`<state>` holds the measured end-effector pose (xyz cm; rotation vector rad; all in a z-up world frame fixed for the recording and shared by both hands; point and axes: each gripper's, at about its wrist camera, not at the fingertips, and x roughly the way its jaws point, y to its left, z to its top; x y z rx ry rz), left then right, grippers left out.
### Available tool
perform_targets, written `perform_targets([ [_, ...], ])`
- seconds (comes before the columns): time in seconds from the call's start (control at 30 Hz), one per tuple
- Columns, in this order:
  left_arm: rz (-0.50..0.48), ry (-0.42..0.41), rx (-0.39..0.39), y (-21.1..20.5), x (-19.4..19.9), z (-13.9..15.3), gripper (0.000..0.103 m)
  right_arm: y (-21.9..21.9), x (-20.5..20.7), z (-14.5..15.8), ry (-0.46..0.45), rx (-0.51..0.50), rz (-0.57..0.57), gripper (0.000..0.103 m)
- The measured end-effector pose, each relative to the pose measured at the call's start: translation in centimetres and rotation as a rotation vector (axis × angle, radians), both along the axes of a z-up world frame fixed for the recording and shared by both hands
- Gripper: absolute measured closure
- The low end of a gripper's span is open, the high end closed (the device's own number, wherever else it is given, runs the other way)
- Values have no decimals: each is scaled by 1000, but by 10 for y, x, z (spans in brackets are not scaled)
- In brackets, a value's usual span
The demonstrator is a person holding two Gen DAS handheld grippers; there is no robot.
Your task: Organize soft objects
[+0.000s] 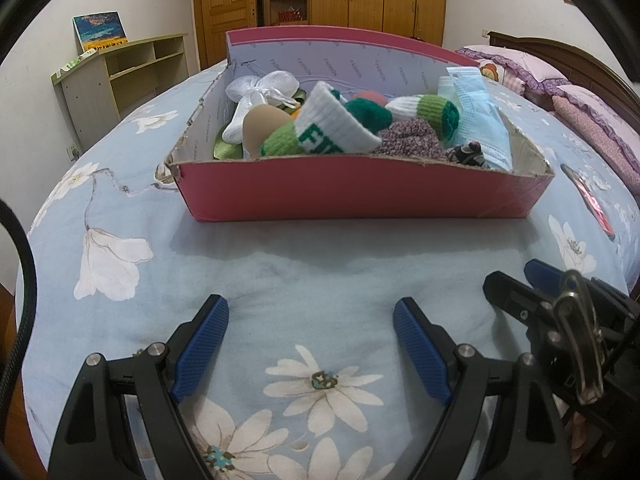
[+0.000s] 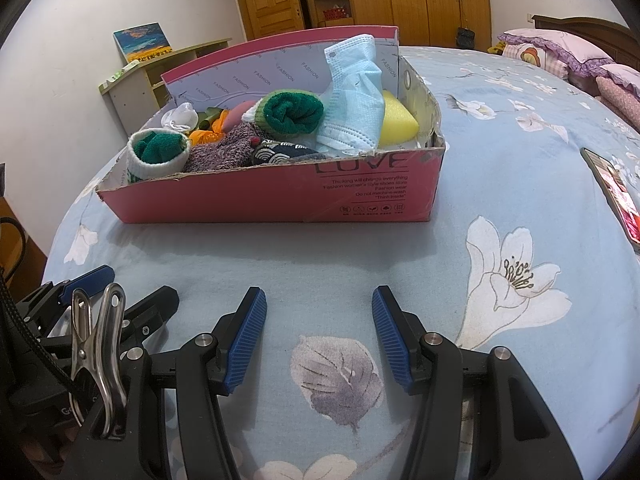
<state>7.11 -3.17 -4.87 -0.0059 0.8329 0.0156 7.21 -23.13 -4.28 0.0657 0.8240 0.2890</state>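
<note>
Both the left gripper [image 1: 308, 344] and right gripper [image 2: 318, 336] rest spread and empty before the pink cardboard shoebox [image 2: 280, 200]. Inside it, the rolled green-and-white socks [image 2: 294, 116] appear light and compressible; pinching mid-roll looks best.

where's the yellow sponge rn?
Right wrist view only: the yellow sponge sits in the right end of the pink box, tucked behind the blue face mask against the end wall.

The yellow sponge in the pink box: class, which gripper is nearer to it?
Right. The yellow sponge sits in the pink box's right end; the right gripper rests open on the bed on that side, the left gripper farther left.
</note>
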Motion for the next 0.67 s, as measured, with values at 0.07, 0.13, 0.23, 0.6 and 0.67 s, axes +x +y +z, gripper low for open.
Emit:
perform_targets([
  [0.07,0,0,0,0,0,0,15,0,0,0,0,0,0,46],
  [0.13,0,0,0,0,0,0,15,0,0,0,0,0,0,46],
  [0.23,0,0,0,0,0,0,15,0,0,0,0,0,0,46],
  [0.6,-2,-1,3,-1,0,-1,14,0,0,0,-1,-2,-1,46],
  [0.67,-2,-1,6,-2,0,-2,13,0,0,-2,-1,-5,-2,46],
])
